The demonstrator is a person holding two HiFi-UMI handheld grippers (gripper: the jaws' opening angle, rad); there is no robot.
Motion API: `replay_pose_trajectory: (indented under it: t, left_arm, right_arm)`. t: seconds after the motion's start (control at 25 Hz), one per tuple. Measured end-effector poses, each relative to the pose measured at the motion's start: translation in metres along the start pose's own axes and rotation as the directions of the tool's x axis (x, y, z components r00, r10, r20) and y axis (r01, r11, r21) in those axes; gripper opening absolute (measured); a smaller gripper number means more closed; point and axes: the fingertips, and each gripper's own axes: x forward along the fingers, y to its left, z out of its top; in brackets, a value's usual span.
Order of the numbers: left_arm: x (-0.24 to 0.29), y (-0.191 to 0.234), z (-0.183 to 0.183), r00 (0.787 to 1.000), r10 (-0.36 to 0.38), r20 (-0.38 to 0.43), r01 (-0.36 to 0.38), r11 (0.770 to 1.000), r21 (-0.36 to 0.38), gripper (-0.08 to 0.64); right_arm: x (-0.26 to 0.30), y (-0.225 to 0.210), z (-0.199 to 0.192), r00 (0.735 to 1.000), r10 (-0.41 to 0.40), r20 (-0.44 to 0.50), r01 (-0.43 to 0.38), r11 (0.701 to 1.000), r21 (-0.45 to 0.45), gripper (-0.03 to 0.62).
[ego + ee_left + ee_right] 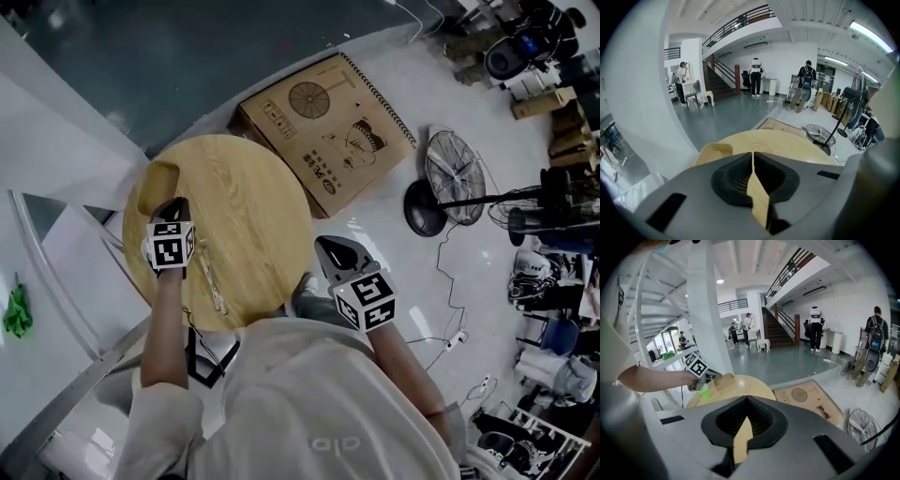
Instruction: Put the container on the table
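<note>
Left gripper (175, 204), closed, beside container (150, 184) on table (253, 216).

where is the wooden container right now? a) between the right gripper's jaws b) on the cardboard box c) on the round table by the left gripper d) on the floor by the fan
c: the wooden container sits at the round table's edge, just ahead of the left gripper.

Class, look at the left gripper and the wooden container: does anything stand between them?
Nothing visible does. The left gripper, jaws together and empty, sits just short of the container, which lies slightly to its left near the table edge. Only bare tabletop shows between them.
</note>
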Motion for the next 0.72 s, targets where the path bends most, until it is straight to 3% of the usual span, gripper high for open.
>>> replay_pose_trajectory:
  t: [0.4, 0.72]
  left_arm:
    - [-0.091, -0.099, 0.022, 0.990, -0.082, 0.110, 0.090, 0.994, -0.068, 0.016]
    - [-0.165, -0.145, 0.060, 0.955, -0.106, 0.277, 0.139, 0.985, -0.100, 0.015]
  right_arm:
    - [-0.032, 0.004, 0.022, 0.984, 0.141, 0.111, -0.133, 0.988, -0.076, 0.025]
    - [-0.048, 0.015, 0.040, 0.957, 0.227, 0.179, -0.208, 0.971, -0.122, 0.025]
